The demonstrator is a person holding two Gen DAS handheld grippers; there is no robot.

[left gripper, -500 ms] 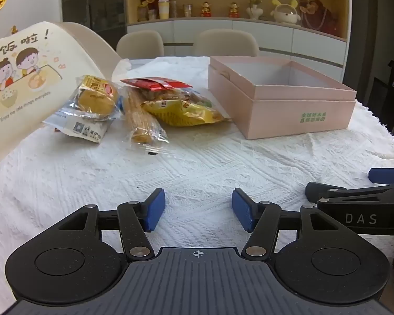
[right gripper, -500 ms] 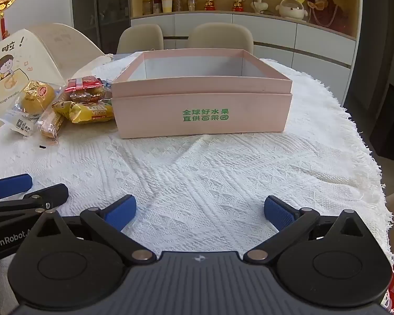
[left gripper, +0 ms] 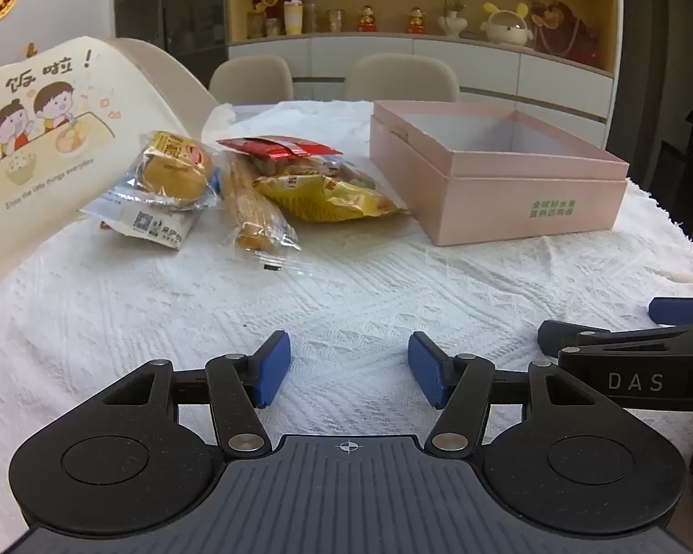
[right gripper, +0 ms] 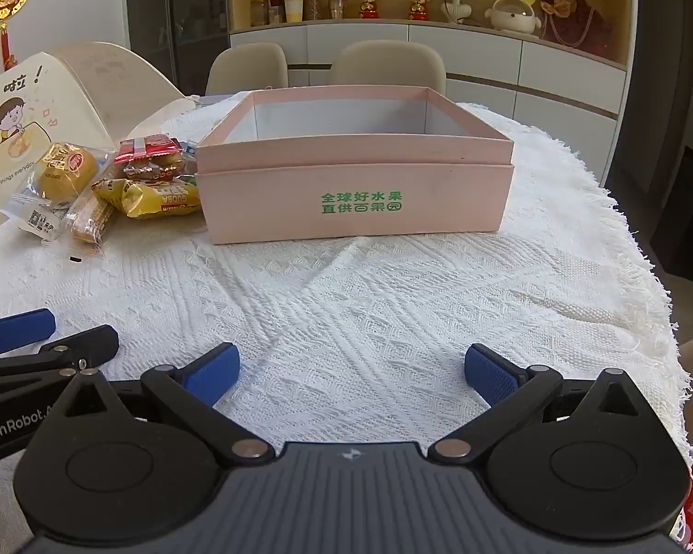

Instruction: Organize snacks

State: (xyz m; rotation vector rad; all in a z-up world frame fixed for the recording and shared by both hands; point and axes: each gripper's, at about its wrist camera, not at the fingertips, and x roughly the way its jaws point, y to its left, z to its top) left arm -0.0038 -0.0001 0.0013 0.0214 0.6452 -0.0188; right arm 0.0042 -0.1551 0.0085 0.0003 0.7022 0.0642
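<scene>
Four wrapped snacks lie in a loose heap on my counter, well ahead of my left claw: a round cake, a long cracker pack, a yellow bag and a red packet behind it. Just right of them sits the pink box, open on top. My left claw is partly open and holds nothing; my right claw gapes wider, also holding nothing.

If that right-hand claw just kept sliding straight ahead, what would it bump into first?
Probably the front wall of the open pink cardboard box; only bare white tablecloth lies before the right gripper.
</scene>
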